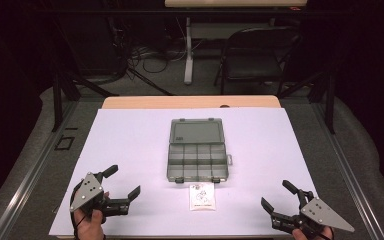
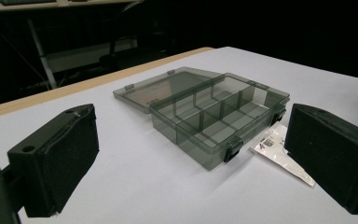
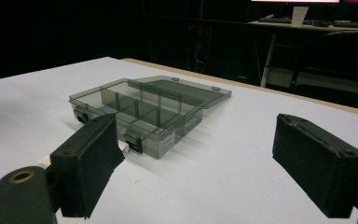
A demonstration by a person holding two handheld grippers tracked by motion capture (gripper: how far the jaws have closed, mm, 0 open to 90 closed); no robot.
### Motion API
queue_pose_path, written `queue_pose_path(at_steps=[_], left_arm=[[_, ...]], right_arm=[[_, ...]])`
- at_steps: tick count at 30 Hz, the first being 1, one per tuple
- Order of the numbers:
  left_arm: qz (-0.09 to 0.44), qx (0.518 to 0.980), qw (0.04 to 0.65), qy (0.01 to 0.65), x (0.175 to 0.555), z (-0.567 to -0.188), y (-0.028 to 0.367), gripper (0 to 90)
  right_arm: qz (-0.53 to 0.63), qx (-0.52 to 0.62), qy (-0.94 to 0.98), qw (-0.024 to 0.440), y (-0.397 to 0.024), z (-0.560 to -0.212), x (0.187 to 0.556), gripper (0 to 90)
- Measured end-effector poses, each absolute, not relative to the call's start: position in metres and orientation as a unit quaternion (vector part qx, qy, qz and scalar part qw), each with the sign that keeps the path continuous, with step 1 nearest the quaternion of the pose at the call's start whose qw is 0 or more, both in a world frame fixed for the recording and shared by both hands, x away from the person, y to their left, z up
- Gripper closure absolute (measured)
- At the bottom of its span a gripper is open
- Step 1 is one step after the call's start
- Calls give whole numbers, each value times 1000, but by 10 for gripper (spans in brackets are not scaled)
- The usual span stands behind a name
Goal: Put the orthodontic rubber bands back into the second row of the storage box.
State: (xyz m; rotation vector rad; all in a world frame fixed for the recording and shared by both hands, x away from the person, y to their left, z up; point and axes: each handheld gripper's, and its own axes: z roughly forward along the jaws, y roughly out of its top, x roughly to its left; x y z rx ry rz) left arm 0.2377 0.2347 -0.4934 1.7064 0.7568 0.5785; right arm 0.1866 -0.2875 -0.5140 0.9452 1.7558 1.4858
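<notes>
Right now I hold both grippers low over the white sheet [image 1: 130, 140], one at each near corner, and nothing sits between the jaws of either. My left gripper [image 1: 126, 182] has its jaws spread wide, pads facing each other across bare sheet. My right gripper [image 1: 279, 195] is spread just as wide, also gripping nothing.

Ahead of both tools, between them and a little farther off, lies the box [image 1: 197, 156], a smoky clear organiser with its lid [image 1: 196, 131] swung fully back and lying flat on the far side. Its compartments look bare, as far as I can tell. Two dark latches sit on the front wall, the side nearest my tools.

Just in front of the box, touching or nearly touching its front wall, lies a small flat packet [image 1: 202, 196]. From my left gripper, the packet [image 2: 279, 151] lies ahead and to the right, close by the right jaw. From my right gripper, the box [image 3: 140, 114] stands ahead and left, just beyond the left jaw.
</notes>
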Motion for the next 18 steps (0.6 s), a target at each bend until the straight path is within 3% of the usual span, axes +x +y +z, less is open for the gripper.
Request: queue_pose_path(at_steps=[18], left_arm=[[226, 730, 552, 334, 239, -496, 232, 31]], right_arm=[[562, 358, 672, 324, -286, -514, 186, 141]])
